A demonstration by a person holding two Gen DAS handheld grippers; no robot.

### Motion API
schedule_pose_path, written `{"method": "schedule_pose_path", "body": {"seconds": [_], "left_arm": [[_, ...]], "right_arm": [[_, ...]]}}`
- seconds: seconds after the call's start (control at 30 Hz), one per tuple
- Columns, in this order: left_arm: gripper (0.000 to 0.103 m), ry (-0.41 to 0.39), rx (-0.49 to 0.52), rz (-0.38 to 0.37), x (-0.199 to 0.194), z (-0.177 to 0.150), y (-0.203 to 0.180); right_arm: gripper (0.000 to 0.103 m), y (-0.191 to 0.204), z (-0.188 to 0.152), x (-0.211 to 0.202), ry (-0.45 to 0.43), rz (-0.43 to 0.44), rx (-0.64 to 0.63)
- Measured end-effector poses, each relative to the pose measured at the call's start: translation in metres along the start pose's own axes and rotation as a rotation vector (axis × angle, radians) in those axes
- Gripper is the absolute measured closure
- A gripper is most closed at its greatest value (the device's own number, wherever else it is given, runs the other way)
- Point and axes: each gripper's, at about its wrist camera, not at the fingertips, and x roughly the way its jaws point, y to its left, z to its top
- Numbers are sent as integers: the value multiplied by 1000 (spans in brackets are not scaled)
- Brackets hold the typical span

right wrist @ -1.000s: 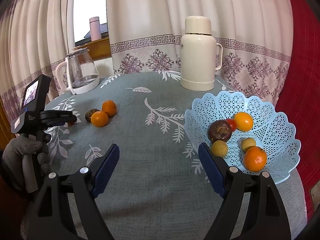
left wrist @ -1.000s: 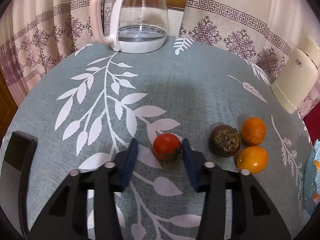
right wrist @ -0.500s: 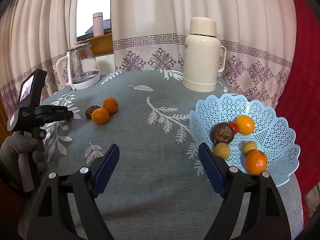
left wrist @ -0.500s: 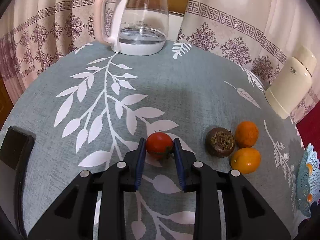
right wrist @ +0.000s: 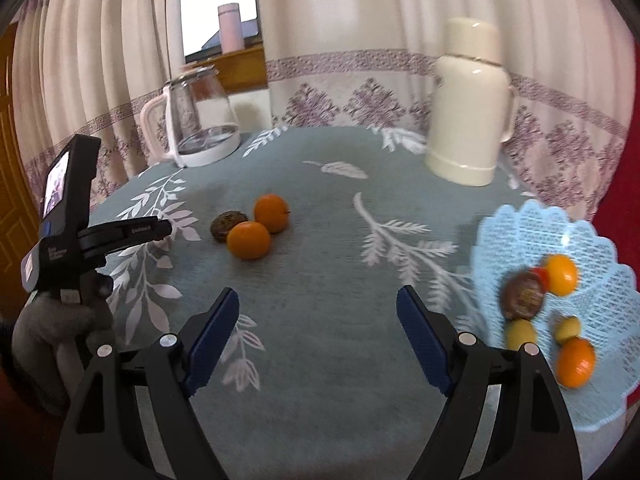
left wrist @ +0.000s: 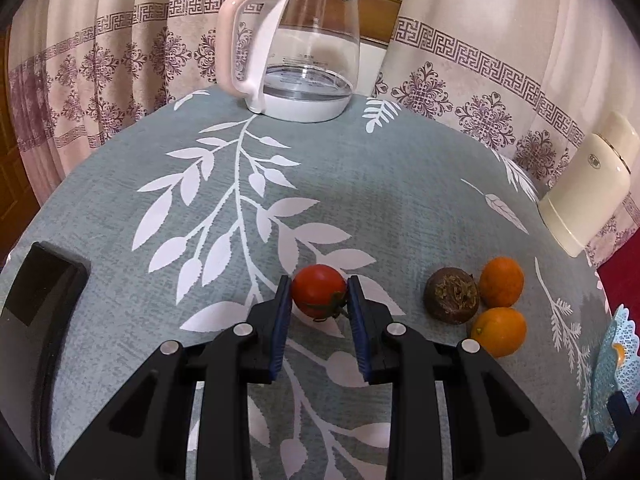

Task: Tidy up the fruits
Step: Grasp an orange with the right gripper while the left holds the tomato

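In the left wrist view my left gripper (left wrist: 318,294) is shut on a red tomato (left wrist: 318,295), its blue pads pressed against both sides, low over the tablecloth. To its right lie a dark brown fruit (left wrist: 452,295) and two oranges (left wrist: 501,282) (left wrist: 499,331). In the right wrist view my right gripper (right wrist: 318,320) is open and empty over the cloth. The same brown fruit (right wrist: 224,222) and oranges (right wrist: 249,240) lie ahead on the left. A light blue basket (right wrist: 520,224) at the right holds several fruits. The left gripper (right wrist: 124,234) shows at the far left.
A glass kettle (left wrist: 298,44) stands at the back of the round table, also in the right wrist view (right wrist: 196,118). A cream thermos (right wrist: 468,100) stands at the back right. Curtains hang behind. The table edge curves close on the left.
My left gripper closed on the tomato and holds it. My right gripper shifted left and forward, so the basket slid toward the right edge of its view.
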Motion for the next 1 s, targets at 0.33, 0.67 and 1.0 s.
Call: {"method": "schedule_pose_path", "body": {"seconds": [0.33, 0.67, 1.0], "left_arm": [[74, -6, -15, 15, -2, 1, 2], [74, -4, -27, 15, -2, 1, 4], [74, -6, -33, 20, -3, 1, 5]], "right_arm": [[22, 24, 30, 60, 97, 80, -13], [23, 51, 42, 105, 157, 89, -93], [44, 61, 45, 122, 198, 95, -124]]}}
